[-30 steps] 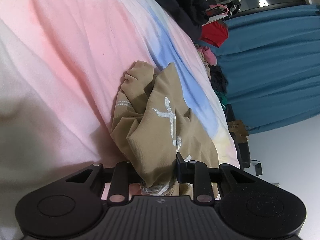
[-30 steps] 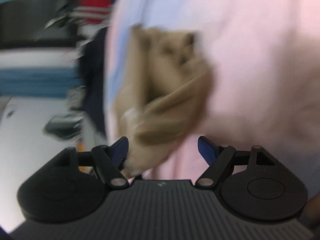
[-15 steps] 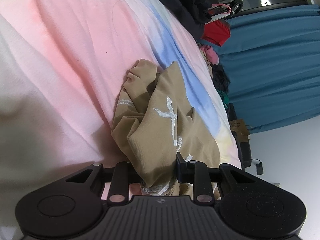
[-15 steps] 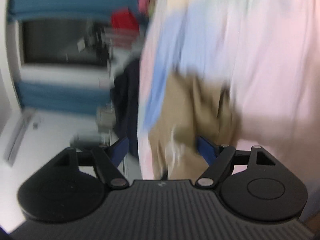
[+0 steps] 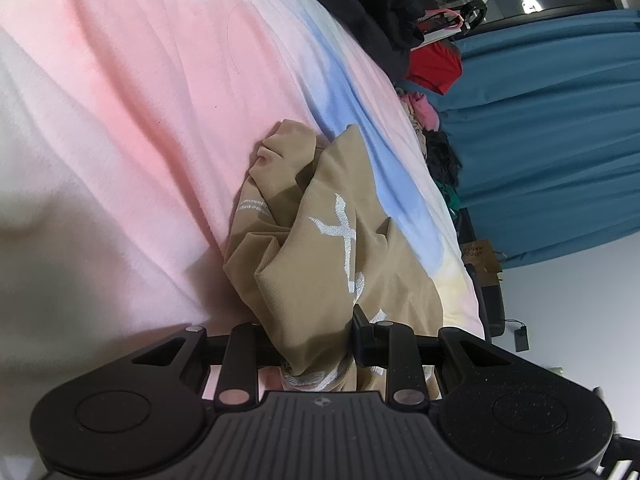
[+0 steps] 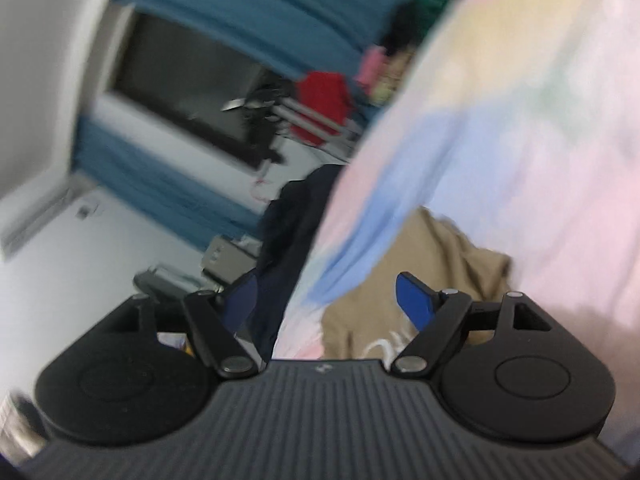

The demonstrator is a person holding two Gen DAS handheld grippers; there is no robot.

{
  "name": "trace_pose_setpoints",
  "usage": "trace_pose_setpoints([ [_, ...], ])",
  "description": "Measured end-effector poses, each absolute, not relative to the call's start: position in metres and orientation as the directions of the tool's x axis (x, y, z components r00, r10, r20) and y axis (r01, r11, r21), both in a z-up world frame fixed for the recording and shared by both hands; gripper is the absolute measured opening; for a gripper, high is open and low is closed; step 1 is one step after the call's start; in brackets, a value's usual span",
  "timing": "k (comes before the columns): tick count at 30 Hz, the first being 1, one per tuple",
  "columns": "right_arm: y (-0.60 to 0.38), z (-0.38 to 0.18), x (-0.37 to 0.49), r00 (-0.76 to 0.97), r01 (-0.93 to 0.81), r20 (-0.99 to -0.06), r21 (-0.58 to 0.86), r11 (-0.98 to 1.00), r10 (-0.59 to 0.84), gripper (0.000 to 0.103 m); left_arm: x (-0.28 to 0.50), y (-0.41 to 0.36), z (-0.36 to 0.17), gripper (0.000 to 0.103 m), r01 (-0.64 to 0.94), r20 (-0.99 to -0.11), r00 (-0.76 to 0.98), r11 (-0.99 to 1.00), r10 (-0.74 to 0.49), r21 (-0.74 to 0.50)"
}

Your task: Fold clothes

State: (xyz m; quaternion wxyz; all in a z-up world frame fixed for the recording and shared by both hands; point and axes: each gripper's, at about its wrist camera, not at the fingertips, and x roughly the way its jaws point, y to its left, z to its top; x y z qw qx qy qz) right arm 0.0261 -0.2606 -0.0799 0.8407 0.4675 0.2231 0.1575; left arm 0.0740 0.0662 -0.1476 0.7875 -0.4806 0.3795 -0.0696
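Observation:
A crumpled tan garment (image 5: 332, 240) with white lettering lies on a bed covered by a pastel pink and blue sheet (image 5: 140, 100). My left gripper (image 5: 312, 332) is shut on the garment's near edge, with the cloth bunched between its black fingers. In the blurred right wrist view the same tan garment (image 6: 440, 272) sits low, behind the blue-padded fingers. My right gripper (image 6: 324, 288) stands open above it, nothing between its pads, and looks across the bed's edge towards the room.
A dark pile of clothes (image 5: 372, 12) lies on the far part of the bed, with a red garment (image 5: 436, 64) and more clothes beyond it. Blue curtains (image 5: 540, 120) and a dark window (image 6: 180, 80) stand behind. The sheet's edge (image 6: 320, 260) drops off beside the garment.
My right gripper has risen and rolled away from the tan garment, which has slid down in its view. The left gripper keeps its hold and has not moved.

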Motion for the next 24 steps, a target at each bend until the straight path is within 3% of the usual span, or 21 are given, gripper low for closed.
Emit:
trace_pose_setpoints([
  [3,-0.249,-0.099,0.045,0.764,-0.039,-0.283,0.877,0.479,0.580,0.079,0.074,0.067,-0.149,0.029,-0.255,-0.531,0.702,0.528,-0.475,-0.810],
  [6,-0.239,-0.131,0.062,0.648,0.095,-0.383,0.898,0.429,0.658,0.079,0.075,0.067,-0.149,0.029,-0.257,-0.531,0.702,0.527,-0.475,-0.811],
  [11,-0.254,-0.156,0.077,0.636,0.262,-0.503,0.854,0.449,0.586,0.079,0.075,0.067,-0.149,0.029,-0.259,-0.530,0.702,0.522,-0.476,-0.812],
  [16,-0.260,-0.175,0.094,0.634,0.332,-0.533,0.842,0.425,0.560,0.079,0.075,0.067,-0.149,0.029,-0.261,-0.529,0.704,0.520,-0.474,-0.813],
  [20,-0.239,-0.177,0.101,0.630,0.255,-0.520,0.840,0.479,0.576,0.079,0.074,0.067,-0.149,0.029,-0.270,-0.528,0.708,0.511,-0.469,-0.816],
  [23,-0.234,-0.168,0.091,0.660,0.213,-0.525,0.817,0.536,0.538,0.067,0.073,0.066,-0.146,0.029,-0.263,-0.525,0.710,0.514,-0.470,-0.816],
  [24,-0.234,-0.165,0.086,0.669,0.214,-0.526,0.813,0.541,0.525,0.056,0.073,0.066,-0.145,0.028,-0.260,-0.523,0.711,0.515,-0.471,-0.817],
])
